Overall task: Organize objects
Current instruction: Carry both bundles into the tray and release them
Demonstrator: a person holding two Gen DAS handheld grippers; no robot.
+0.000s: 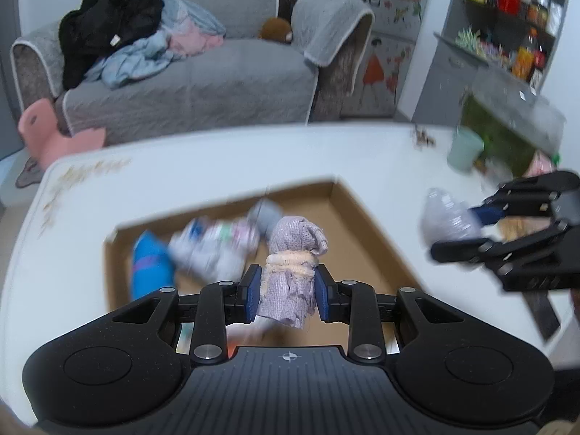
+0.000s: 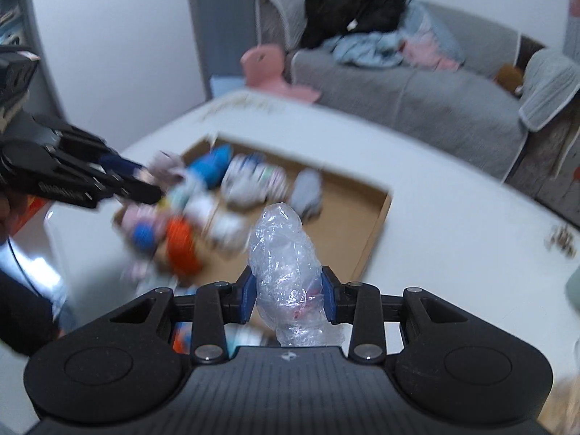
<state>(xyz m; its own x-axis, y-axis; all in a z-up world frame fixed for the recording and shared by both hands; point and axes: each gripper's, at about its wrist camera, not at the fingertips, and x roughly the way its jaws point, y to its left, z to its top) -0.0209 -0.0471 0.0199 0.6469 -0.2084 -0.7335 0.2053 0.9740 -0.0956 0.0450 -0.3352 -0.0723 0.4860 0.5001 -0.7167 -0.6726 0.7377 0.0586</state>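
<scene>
My left gripper [image 1: 288,286] is shut on a lilac rolled cloth bundle [image 1: 293,250] tied with a peach band, held above a shallow cardboard box [image 1: 366,224] on the white table [image 1: 217,152]. My right gripper [image 2: 288,291] is shut on a clear crumpled plastic bag roll [image 2: 282,253], held above the same box [image 2: 377,224]. The box holds several blurred rolled items: blue [image 2: 214,163], white [image 2: 253,181], grey [image 2: 308,192], orange [image 2: 181,239]. The right gripper [image 1: 471,228] with its bag roll shows at the right of the left wrist view. The left gripper [image 2: 145,181] shows at the left of the right wrist view.
A mint cup [image 1: 465,150] stands at the table's far right beside a clear-lidded container [image 1: 514,108]. Beyond the table is a grey sofa [image 1: 203,76] piled with clothes, a pink stool [image 1: 43,127], and shelves [image 1: 507,29] with jars.
</scene>
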